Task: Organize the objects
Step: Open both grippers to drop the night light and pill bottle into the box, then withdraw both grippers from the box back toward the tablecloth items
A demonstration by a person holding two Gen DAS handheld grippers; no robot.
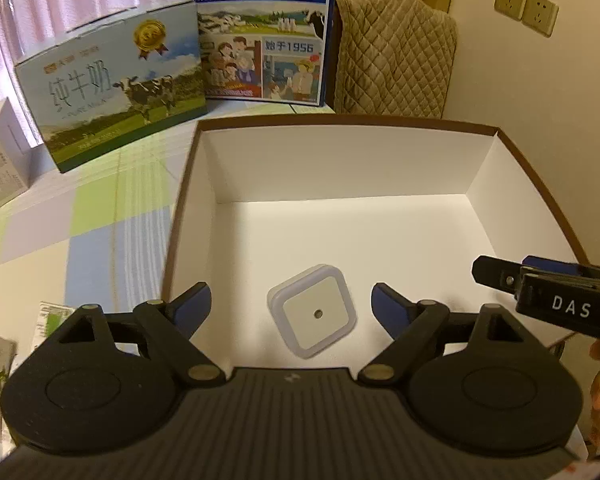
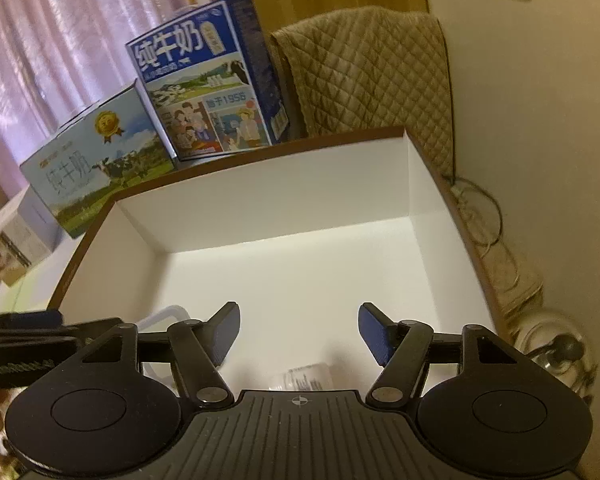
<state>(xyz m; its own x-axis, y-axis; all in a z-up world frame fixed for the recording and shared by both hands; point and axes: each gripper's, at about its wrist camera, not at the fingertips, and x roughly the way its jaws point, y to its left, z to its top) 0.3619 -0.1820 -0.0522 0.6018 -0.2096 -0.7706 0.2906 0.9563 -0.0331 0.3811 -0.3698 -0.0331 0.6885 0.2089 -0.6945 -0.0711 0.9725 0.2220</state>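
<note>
now | left gripper (image 1: 291,300) open over night light (image 1: 312,312) in box (image 1: 340,168) | right gripper (image 2: 299,328) open, empty

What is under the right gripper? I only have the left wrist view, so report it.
Observer: The right gripper is open and empty. A small clear labelled item lies on the white box floor below its fingers.
Operator: Tell me what sits outside the box on that side.
Observer: A shiny metal object with a black knob, beside the box's right wall.
Operator: Report anything further back.
Observer: A cable loops along the wall.
</note>
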